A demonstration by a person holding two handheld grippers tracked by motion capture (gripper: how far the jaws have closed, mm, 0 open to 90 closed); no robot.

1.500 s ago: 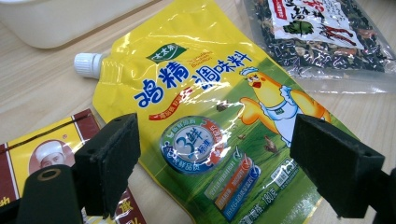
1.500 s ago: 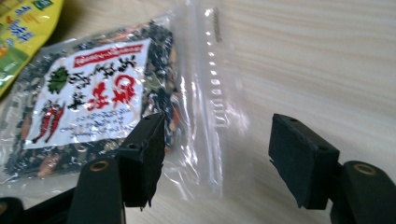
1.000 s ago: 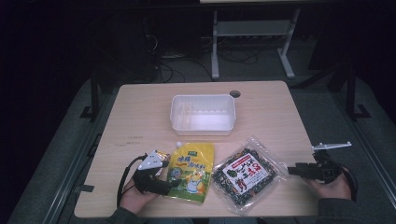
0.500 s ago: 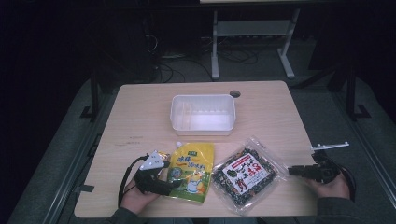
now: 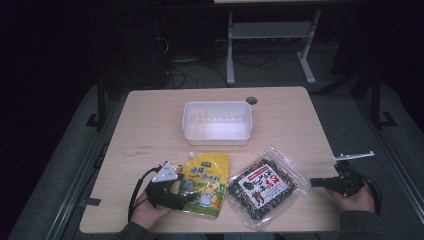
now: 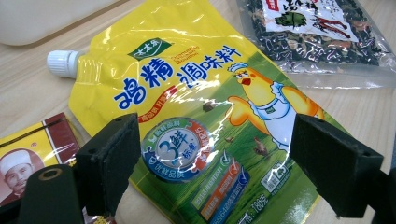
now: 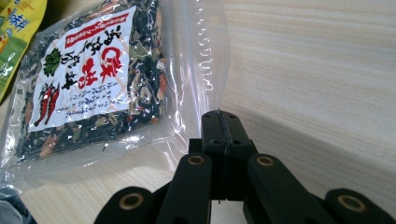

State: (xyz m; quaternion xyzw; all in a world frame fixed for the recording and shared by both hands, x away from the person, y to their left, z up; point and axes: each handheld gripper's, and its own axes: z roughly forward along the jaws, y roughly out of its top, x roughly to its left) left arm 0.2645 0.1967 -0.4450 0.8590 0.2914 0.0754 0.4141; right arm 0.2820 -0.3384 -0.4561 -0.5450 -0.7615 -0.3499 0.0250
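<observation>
A yellow spouted seasoning pouch [image 5: 205, 187] with a cartoon chicken lies flat near the table's front edge. My left gripper [image 5: 184, 197] rests at its left side, open, and in the left gripper view its jaws [image 6: 215, 172] stand wide over the pouch [image 6: 196, 93] without pressing it. Right of the pouch lies a clear bag of dark dried vegetables [image 5: 262, 187] with a red and white label. My right gripper [image 5: 314, 182] points left at that bag's right corner. Its jaws [image 7: 219, 116] have just been closing and now meet, with nothing seen between them, right beside the bag's clear edge [image 7: 205, 70].
A white plastic tub [image 5: 216, 121] stands empty in the middle of the table [image 5: 150, 115], behind the two packs. A small red and yellow packet [image 6: 32, 149] lies under my left gripper. A cable hole [image 5: 251, 100] sits near the table's far edge.
The right gripper's jaws look narrower now than a second ago. Both hands, the pouch and the bag lie where they were.
</observation>
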